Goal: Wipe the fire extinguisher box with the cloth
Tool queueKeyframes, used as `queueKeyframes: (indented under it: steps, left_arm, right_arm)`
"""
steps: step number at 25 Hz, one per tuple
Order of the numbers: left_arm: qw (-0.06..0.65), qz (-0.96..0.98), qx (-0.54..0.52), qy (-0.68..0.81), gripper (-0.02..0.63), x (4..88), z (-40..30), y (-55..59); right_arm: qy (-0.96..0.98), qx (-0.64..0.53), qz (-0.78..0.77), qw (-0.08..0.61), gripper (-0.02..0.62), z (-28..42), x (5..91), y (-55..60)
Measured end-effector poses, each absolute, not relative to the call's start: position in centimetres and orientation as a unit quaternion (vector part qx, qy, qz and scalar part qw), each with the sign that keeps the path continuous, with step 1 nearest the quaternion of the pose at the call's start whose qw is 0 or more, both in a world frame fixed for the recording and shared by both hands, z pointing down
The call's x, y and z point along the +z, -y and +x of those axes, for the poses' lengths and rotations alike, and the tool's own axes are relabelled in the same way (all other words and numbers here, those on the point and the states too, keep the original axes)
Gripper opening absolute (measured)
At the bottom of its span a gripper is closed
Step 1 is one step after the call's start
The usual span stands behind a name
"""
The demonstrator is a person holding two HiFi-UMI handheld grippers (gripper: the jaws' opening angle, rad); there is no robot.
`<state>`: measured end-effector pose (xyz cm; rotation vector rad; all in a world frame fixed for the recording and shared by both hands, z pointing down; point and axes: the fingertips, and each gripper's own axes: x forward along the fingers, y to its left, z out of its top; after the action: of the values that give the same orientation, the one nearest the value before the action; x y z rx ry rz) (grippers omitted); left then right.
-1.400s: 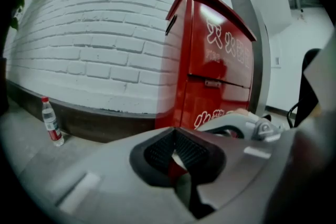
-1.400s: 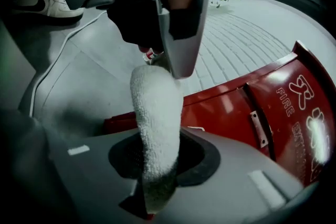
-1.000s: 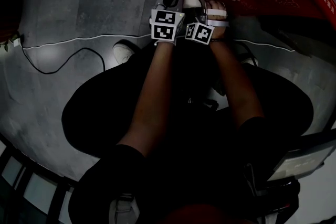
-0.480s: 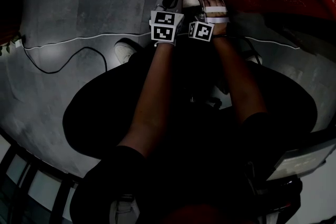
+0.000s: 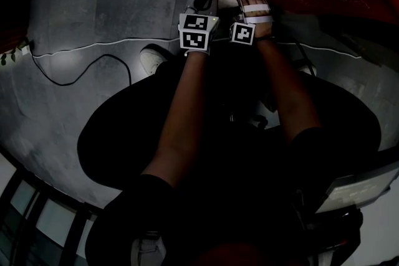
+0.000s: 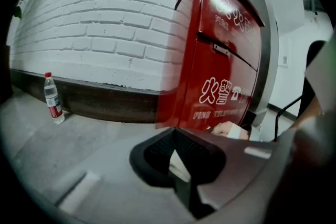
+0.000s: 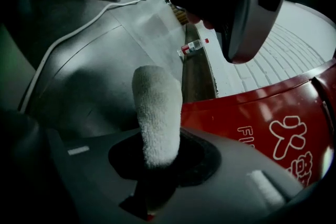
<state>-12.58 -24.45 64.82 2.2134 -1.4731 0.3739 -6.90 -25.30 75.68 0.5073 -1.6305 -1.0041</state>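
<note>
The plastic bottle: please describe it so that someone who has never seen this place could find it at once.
Find the white brick wall beside the red fire extinguisher box. At its dark base, on the grey floor, a small clear bottle stands upright. Its red cap and red label set it apart.

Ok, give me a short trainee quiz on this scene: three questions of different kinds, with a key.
1. True or false: the right gripper is shut on a white cloth.
2. Fill in: the fire extinguisher box is ___ in colour.
3. The water bottle is: A upright on the floor by the brick wall; B lying on its side; C on top of the box.
Key: 1 true; 2 red; 3 A.
</note>
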Motion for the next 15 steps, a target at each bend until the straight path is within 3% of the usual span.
queueKeyframes:
  steps: [7,15]
  left_arm:
    - [0.237,0.795,0.119,0.545,0.000,64.2,-13.5,24.7]
    - [0.210,0.790,0.032,0.574,0.000,55.9,-15.6,26.3]
  right_arm:
    - [0.694,-0.397,0.194,0.568,0.098,-7.2,75.9,25.3]
    - [0.746,-0.381,0.265,0.478,0.098,-10.4,66.0,25.3]
